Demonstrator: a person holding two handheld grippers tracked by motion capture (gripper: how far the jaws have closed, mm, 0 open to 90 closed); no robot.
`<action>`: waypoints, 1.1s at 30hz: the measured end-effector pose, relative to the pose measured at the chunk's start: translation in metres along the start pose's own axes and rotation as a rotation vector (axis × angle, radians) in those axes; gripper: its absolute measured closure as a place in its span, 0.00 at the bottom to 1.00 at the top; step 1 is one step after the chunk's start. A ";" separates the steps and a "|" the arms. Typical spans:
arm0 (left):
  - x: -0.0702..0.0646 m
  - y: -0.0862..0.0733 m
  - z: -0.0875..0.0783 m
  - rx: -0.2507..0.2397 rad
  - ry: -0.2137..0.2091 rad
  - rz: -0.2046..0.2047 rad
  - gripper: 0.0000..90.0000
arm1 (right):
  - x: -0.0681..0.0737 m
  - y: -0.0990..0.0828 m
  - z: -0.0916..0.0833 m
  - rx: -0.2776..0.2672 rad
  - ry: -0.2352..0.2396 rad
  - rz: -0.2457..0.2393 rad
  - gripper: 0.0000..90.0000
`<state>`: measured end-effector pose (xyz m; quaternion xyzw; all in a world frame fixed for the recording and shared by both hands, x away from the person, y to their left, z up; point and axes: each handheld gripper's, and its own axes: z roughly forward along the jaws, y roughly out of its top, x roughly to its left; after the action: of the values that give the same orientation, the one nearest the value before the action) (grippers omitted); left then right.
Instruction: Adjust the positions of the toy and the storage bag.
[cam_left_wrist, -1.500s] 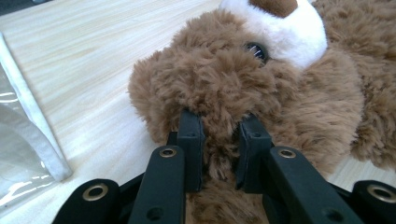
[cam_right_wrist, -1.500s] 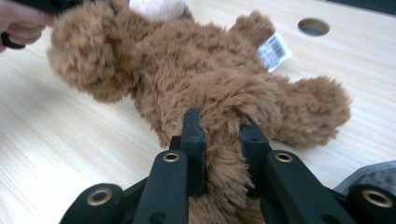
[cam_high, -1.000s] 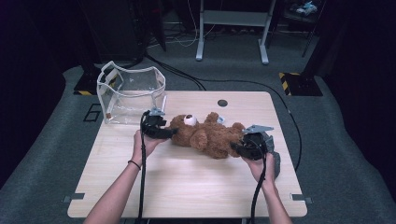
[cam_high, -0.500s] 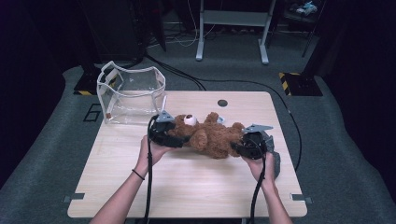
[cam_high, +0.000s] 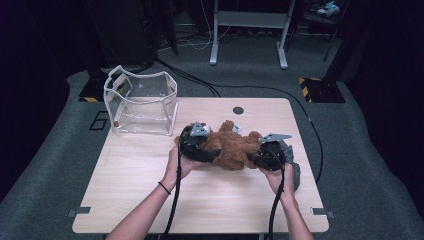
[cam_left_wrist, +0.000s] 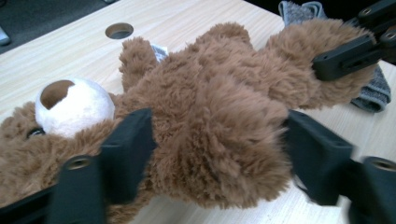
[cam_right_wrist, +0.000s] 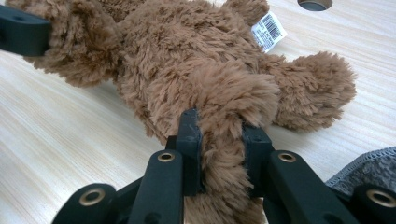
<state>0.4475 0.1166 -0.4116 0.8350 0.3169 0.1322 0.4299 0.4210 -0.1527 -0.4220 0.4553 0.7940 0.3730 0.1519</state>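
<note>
Pale wood-grain worktop (cam_high: 150, 195) filling the centre of the high view, with a round cable hole (cam_high: 238, 110) near its far edge. At the upper left of the worktop stands a clear plastic bag (cam_high: 141, 102) with white-trimmed edges, open at the top; no writing can be read on it. The brown teddy bear (cam_high: 232, 147) lies on its back across the middle of the worktop, right of centre in the high view, its cream muzzle (cam_left_wrist: 74, 105) toward the left of the left tool view. A grey knitted cloth (cam_left_wrist: 373, 91) lies on the worktop just beside the bear's lower end, at the right edge of the left tool view. The left tool (cam_left_wrist: 217, 154) straddles the bear's furry body, one black jaw at each flank; its jaws have just been closing, with the bear between them, and both now sink into the fur. The right tool (cam_right_wrist: 219, 140) is clamped on one of the bear's legs, the plush squeezed narrow between its jaws. A small white sewn-in tag (cam_right_wrist: 268, 29) sticks out from the bear's far side at the upper right of the right tool view; it bears a black barcode with tiny digits under it, too small to read.
</note>
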 end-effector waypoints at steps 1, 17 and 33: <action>0.001 -0.001 0.001 -0.005 0.001 -0.001 0.37 | 0.000 0.000 0.000 0.003 0.001 -0.006 0.83; 0.000 -0.035 0.013 0.015 -0.081 0.026 0.85 | -0.004 -0.002 0.000 0.014 0.017 -0.002 0.77; 0.006 -0.060 0.010 0.042 -0.110 0.020 0.86 | -0.025 0.020 -0.006 0.009 0.050 0.046 0.41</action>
<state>0.4318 0.1396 -0.4656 0.8532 0.2870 0.0837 0.4275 0.4431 -0.1703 -0.4055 0.4648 0.7886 0.3839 0.1215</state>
